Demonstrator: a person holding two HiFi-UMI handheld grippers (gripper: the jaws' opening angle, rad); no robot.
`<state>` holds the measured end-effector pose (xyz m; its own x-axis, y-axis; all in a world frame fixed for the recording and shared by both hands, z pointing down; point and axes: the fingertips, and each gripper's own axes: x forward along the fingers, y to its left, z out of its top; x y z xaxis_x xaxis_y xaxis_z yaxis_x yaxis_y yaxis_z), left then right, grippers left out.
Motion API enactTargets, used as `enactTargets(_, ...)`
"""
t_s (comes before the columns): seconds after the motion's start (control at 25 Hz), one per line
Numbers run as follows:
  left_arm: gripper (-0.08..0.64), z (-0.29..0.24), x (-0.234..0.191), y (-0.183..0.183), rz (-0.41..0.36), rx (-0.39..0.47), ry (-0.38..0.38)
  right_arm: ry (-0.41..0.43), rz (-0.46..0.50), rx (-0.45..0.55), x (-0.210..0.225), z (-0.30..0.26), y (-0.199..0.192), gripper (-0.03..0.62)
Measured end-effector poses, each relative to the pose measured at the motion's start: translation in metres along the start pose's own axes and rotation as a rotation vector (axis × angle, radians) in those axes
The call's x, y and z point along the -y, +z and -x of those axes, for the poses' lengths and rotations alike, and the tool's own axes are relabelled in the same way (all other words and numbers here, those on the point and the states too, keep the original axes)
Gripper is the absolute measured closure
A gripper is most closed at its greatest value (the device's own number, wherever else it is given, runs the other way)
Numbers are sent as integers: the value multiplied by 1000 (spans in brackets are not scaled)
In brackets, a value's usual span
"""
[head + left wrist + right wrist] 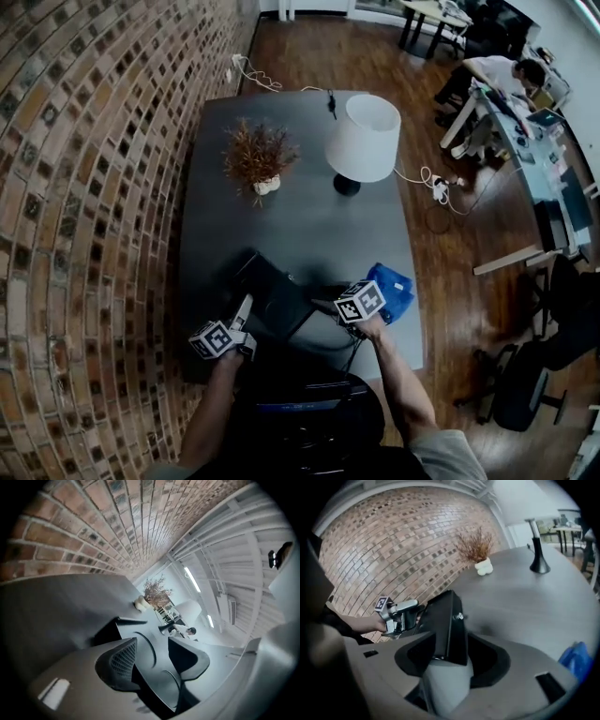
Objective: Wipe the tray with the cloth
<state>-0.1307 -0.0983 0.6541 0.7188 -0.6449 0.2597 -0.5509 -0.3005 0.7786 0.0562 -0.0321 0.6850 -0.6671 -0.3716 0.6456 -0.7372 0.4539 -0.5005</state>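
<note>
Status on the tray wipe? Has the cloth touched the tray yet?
Done: nothing visible; wiping has not begun.
In hand: the right gripper is shut on one edge of the black tray. The left gripper has its jaws straddling the opposite edge, grip unclear.
Left: the blue cloth lies on the table beside the tray, in neither gripper, so picking it up and wiping both remain.

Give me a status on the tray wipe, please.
Left gripper and right gripper both clamped on flat black tray, tilted up off dark grey table. Crumpled blue cloth idle at right. No obstruction.
</note>
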Motion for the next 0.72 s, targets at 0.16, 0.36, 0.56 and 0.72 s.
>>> enactTargets(0.16,342,-23,18,-8,-42,-17,-41,132,-93,-13,-17,-27,-21,388)
enactTargets(0.36,334,-75,26,2,-148,-95,-76,29,-123,46,-29,-23,-29,380)
enactTargets(0.56,328,-103,43,-8,-280,-205,-127,-72,-236,137,-30,-19,-36,380)
enactTargets(0.72,348,-97,50,-6,-260,-214,-143,-37,-179,139,-31,-10,-34,375)
